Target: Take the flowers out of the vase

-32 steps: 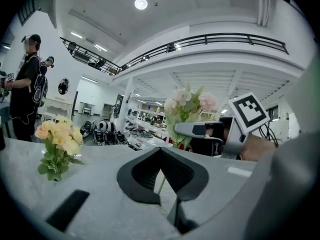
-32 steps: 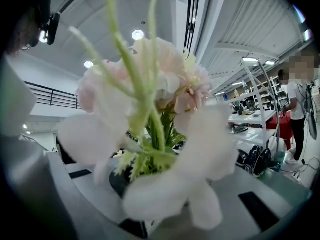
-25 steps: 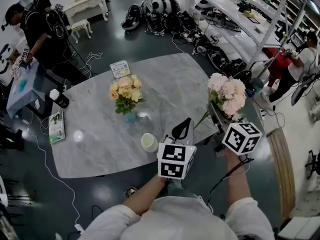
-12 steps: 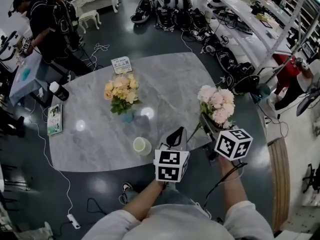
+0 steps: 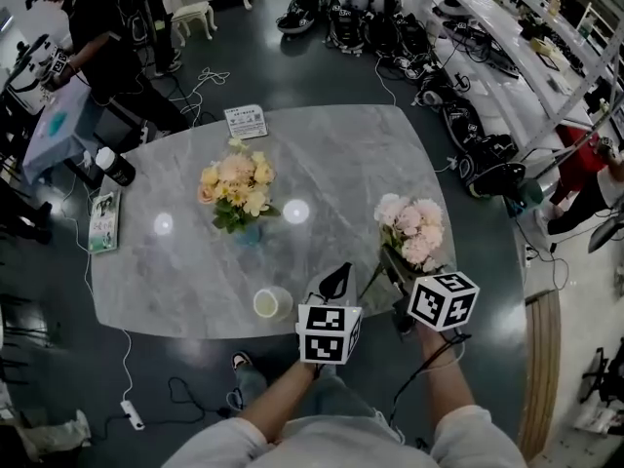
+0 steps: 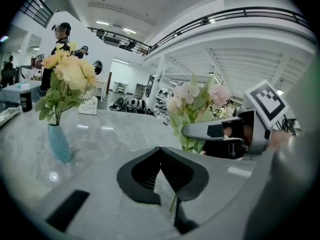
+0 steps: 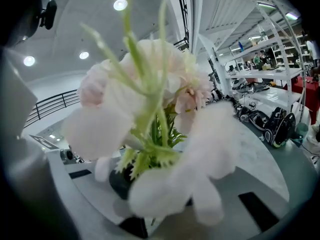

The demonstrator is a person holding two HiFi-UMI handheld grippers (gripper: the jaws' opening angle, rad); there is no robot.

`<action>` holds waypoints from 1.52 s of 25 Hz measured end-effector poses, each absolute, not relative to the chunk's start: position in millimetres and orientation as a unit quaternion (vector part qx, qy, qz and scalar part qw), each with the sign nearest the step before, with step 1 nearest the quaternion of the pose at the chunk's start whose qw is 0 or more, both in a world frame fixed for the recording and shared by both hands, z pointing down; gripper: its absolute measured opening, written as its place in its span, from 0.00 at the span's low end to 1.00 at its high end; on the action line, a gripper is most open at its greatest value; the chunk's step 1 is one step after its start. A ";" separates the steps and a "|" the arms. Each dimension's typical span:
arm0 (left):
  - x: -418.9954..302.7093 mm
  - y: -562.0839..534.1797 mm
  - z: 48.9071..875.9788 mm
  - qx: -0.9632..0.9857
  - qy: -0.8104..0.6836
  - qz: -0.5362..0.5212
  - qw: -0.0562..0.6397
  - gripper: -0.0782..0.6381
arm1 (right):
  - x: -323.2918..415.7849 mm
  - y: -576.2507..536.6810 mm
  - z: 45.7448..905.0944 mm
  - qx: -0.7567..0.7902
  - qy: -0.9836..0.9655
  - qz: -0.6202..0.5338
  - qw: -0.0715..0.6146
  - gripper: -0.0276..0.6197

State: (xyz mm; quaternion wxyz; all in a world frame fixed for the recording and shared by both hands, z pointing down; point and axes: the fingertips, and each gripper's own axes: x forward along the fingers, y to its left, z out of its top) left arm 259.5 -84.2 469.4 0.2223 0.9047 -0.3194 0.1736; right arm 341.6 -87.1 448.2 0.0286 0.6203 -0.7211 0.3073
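A bunch of yellow flowers [image 5: 237,183] stands upright in a small blue vase [image 5: 251,232] at the middle of the grey marble table [image 5: 331,164]. The left gripper view shows the same bunch [image 6: 69,73] and vase [image 6: 59,142] at its left. My right gripper [image 5: 395,261] is shut on the stems of a pink bouquet [image 5: 409,230], held just above the table's front right part. Its blooms [image 7: 150,104] fill the right gripper view and hide the jaws. My left gripper [image 5: 339,273] is shut just left of it, with nothing seen between its tips [image 6: 160,151].
A white cup [image 5: 272,302] stands near the front edge, left of my left gripper. A black bottle [image 5: 115,166] and a booklet [image 5: 102,220] lie at the table's left end, a sign card [image 5: 247,121] at the back. Cables, bags and people surround the table.
Both grippers have sunk toward the table's front edge. The pink bouquet came down with the right gripper. The yellow flowers and vase have not moved.
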 end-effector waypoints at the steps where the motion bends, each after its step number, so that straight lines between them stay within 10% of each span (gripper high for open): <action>1: 260.2 -86.5 474.3 0.903 -0.322 0.177 0.224 0.12 | 342.5 -89.2 455.1 0.618 -0.720 0.313 0.030 0.14; 38: 286.2 -133.1 566.5 0.876 -0.360 0.239 0.213 0.12 | 373.4 -157.7 568.1 0.584 -0.712 0.389 0.015 0.14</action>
